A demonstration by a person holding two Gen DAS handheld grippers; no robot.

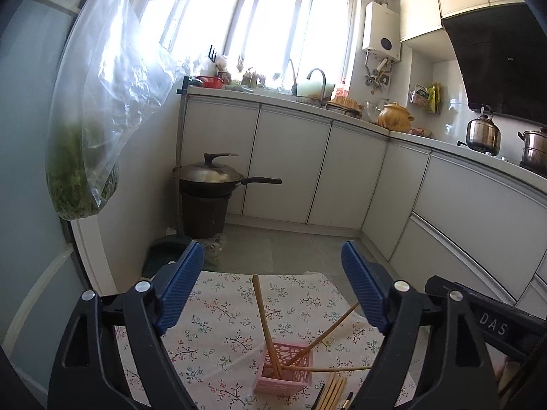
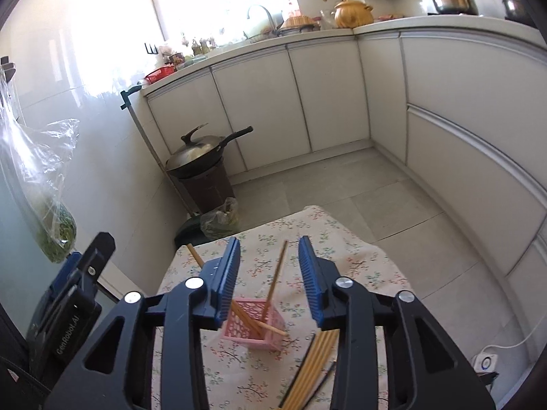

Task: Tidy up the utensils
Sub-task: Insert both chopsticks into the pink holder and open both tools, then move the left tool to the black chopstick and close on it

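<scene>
A small pink lattice basket [image 1: 285,367] stands on the floral tablecloth [image 1: 212,324] and holds several wooden chopsticks [image 1: 263,314] that lean outward. It also shows in the right wrist view [image 2: 254,323], with its chopsticks [image 2: 276,278]. A loose bundle of wooden and dark chopsticks [image 2: 312,367] lies on the cloth just right of the basket, also low in the left wrist view [image 1: 333,393]. My left gripper [image 1: 273,294] is open and empty above the basket. My right gripper [image 2: 268,283] is open and empty, hovering over the basket. The left gripper's body [image 2: 68,307] shows at the left.
The cloth-covered table [image 2: 342,239] ends ahead over a tiled floor. A wok on a dark bin [image 1: 208,191] stands by the white cabinets [image 1: 290,171]. A plastic bag of greens [image 1: 89,157] hangs at the left. A power strip [image 2: 483,362] lies on the floor at right.
</scene>
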